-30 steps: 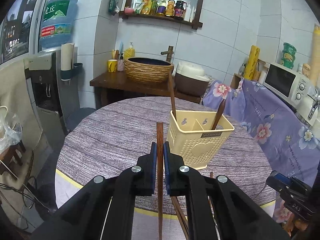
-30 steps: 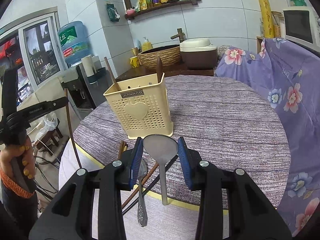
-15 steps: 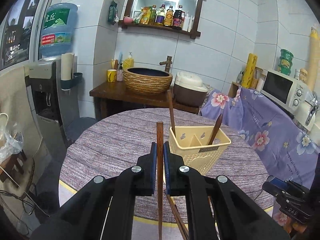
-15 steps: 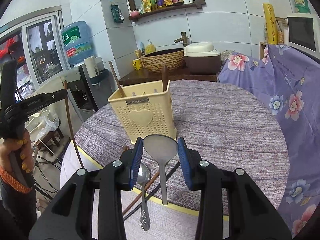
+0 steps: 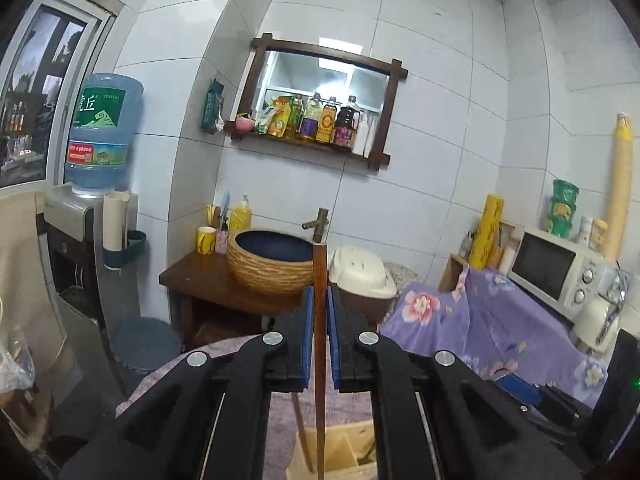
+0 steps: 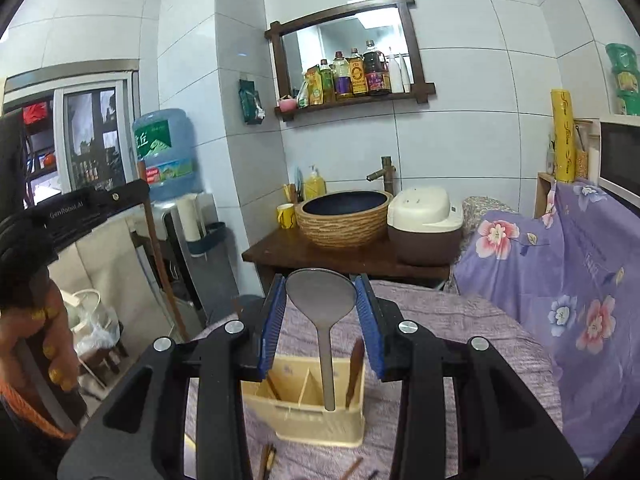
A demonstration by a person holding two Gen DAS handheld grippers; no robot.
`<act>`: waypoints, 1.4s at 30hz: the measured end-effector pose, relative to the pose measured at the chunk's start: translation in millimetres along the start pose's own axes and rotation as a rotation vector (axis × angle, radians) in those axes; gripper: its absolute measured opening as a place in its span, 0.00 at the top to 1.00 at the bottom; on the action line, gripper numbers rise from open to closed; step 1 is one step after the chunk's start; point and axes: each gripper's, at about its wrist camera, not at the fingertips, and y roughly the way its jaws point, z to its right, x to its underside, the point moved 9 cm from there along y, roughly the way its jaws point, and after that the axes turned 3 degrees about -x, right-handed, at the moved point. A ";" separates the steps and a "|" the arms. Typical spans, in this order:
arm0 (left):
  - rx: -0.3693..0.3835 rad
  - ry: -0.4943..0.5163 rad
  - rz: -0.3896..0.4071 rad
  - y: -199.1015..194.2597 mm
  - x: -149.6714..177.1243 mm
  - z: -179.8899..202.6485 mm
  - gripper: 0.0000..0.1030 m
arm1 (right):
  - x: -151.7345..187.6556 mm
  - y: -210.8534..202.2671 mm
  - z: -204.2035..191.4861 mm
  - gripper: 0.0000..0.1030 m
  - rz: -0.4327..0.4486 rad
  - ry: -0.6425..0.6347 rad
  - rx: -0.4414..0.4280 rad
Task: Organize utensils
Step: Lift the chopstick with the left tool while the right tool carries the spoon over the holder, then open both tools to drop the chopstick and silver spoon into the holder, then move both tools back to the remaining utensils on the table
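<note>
Misalignment above the cream caddy (image 6: pixel 308 408) is risked, since a chopstick (image 5: pixel 319 320) is clamped in the left gripper (image 5: pixel 319 308) and a spoon (image 6: pixel 321 296) in the right gripper (image 6: pixel 321 304), both hanging loosely.

The right claw (image 6: pixel 321 292) grips a metal spatula (image 6: pixel 322 300) by its head, blue pads on both edges, handle hanging down. Below the claw, a cream utensil holder (image 6: pixel 306 416) stands on the purple-clothed surface (image 6: pixel 460 328), with wooden utensils in its compartments.
</note>
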 end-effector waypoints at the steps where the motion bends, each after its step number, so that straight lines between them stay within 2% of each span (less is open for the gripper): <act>1: -0.006 -0.005 0.001 7.9 0.8 1.6 0.92 | -2.4 8.1 -0.4 0.65 0.002 0.001 0.001; 5: -0.016 -0.021 0.012 30.1 16.1 1.2 0.92 | 9.3 34.8 2.5 0.65 -0.008 -0.019 0.042; 8: -0.029 -0.021 0.000 42.6 37.4 -0.7 0.92 | 32.8 51.7 7.4 0.65 -0.039 -0.018 0.060; 13: -0.037 -0.008 -0.041 51.4 78.3 -3.8 0.92 | 74.1 66.8 10.3 0.65 -0.089 -0.032 0.083; 19: -0.027 0.001 -0.101 57.1 115.2 -6.1 0.92 | 106.2 76.4 12.9 0.65 -0.125 -0.048 0.105; 26: -0.032 0.015 -0.156 67.7 141.7 -8.6 0.92 | 124.4 81.6 18.8 0.65 -0.146 -0.036 0.121; 31: -0.031 0.035 -0.167 65.5 139.9 -7.3 0.92 | 125.6 81.0 19.5 0.64 -0.136 -0.036 0.120; 32: -0.033 0.033 -0.165 64.4 139.9 -7.5 0.92 | 126.0 80.3 20.1 0.60 -0.137 -0.028 0.117; 34: -0.023 0.024 -0.168 60.5 138.9 -8.3 0.88 | 125.8 75.9 20.3 0.58 -0.131 -0.016 0.112; 37: -0.015 0.024 -0.177 49.0 140.2 -10.3 0.58 | 128.3 65.6 18.7 0.58 -0.134 -0.016 0.103; 39: -0.022 0.030 -0.178 39.1 143.4 -12.9 0.49 | 132.0 57.5 18.6 0.58 -0.140 -0.016 0.104; 42: -0.031 0.052 -0.222 26.3 157.2 -19.3 0.46 | 146.5 45.4 16.8 0.58 -0.188 -0.012 0.092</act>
